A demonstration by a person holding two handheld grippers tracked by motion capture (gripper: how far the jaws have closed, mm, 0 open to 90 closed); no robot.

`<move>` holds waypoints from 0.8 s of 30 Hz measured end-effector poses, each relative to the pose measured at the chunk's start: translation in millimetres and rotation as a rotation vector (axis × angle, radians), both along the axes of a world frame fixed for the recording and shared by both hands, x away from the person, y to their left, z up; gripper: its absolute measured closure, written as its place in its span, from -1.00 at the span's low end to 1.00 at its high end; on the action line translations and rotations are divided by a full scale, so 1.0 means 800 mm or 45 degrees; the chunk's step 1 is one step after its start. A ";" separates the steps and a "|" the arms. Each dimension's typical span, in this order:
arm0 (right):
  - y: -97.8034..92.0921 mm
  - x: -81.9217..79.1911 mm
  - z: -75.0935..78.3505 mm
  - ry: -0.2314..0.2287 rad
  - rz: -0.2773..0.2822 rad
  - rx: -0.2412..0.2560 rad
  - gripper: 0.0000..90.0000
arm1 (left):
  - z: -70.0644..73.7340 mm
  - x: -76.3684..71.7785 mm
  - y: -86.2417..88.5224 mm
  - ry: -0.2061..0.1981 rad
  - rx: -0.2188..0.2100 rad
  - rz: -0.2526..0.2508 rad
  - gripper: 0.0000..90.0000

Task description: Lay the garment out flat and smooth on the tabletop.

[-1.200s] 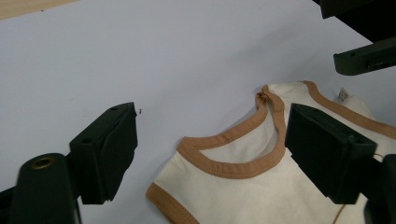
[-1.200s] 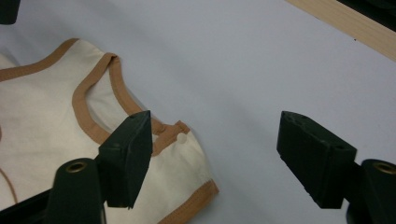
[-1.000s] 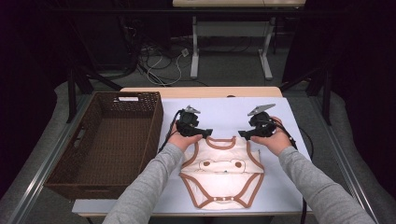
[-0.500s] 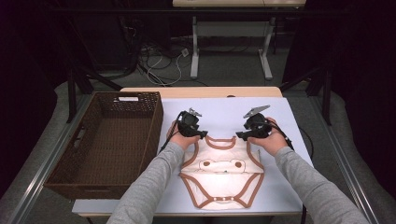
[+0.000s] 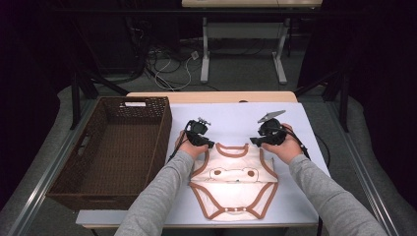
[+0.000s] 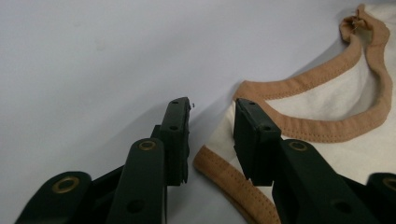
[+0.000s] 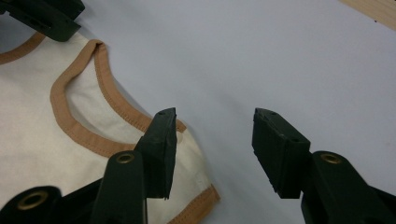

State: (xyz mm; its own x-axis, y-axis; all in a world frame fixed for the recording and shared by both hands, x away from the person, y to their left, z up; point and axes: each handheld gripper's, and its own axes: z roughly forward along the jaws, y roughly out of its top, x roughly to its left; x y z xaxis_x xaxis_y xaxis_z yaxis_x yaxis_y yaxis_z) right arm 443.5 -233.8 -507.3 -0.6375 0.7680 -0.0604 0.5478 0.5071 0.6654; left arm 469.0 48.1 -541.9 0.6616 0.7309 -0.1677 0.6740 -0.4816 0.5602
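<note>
- A cream cotton baby bodysuit with tan-brown binding and a bear face printed on its chest (image 5: pixel 235 183) is seen spread flat on the pale lilac table cover (image 5: pixel 231 120), its neckline turned away from the person and its snap crotch toward the near edge.
- The left gripper (image 5: pixel 205 143) is held at the bodysuit's left shoulder strap (image 6: pixel 243 116); its jaws are apart, the strap's corner lying just between and under them, nothing yet pinched.
- The right gripper (image 5: pixel 256 141) is poised at the bodysuit's right shoulder strap (image 7: pixel 187 140); its jaws are spread wide, one over the cloth and the other over bare cover just outside the strap.
- The garment is judged light, limp and non-fragile: it can be expected to sag and fold wherever it is unsupported, and to slide easily on the smooth cover.
- The stitched binding at the two shoulders is judged the best hold, being thicker and firmer than the thin body cloth; a pinch on both shoulders together should keep the bodysuit from bunching.
- A dark brown woven rectangular basket (image 5: pixel 109 157) is seen left of the bodysuit, close beside the person's left grey sleeve (image 5: pixel 157 196); its raised wall is judged the one obstacle should the garment be carried that way.
- Beyond the bodysuit's neckline the cover lies bare, with the wooden table edge (image 5: pixel 211 97) behind it.
</note>
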 end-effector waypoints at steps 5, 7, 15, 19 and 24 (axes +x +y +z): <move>-0.001 0.000 0.000 -0.005 -0.006 -0.006 0.12 | -0.001 -0.002 0.004 0.017 -0.003 0.006 0.53; 0.000 0.000 -0.001 0.001 -0.006 0.001 0.12 | -0.002 -0.002 0.004 0.013 0.004 -0.002 0.57; 0.002 0.003 -0.006 -0.001 0.006 -0.004 0.14 | -0.001 -0.006 -0.001 -0.016 0.060 -0.045 0.80; -0.001 0.006 -0.012 0.021 -0.008 -0.012 0.23 | 0.001 -0.007 -0.002 -0.018 0.064 -0.048 0.93; -0.004 0.009 -0.021 0.068 -0.021 -0.033 0.30 | 0.003 -0.006 0.001 -0.016 0.058 -0.040 0.95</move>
State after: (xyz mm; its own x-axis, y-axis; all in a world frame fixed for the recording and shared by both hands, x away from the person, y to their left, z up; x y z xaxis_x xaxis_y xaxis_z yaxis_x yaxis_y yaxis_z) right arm 450.4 -237.3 -523.9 -0.6275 0.7772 -0.0467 0.5908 0.5144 0.6215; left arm 464.2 49.2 -539.7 0.6861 0.7164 -0.1265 0.6513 -0.5275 0.5455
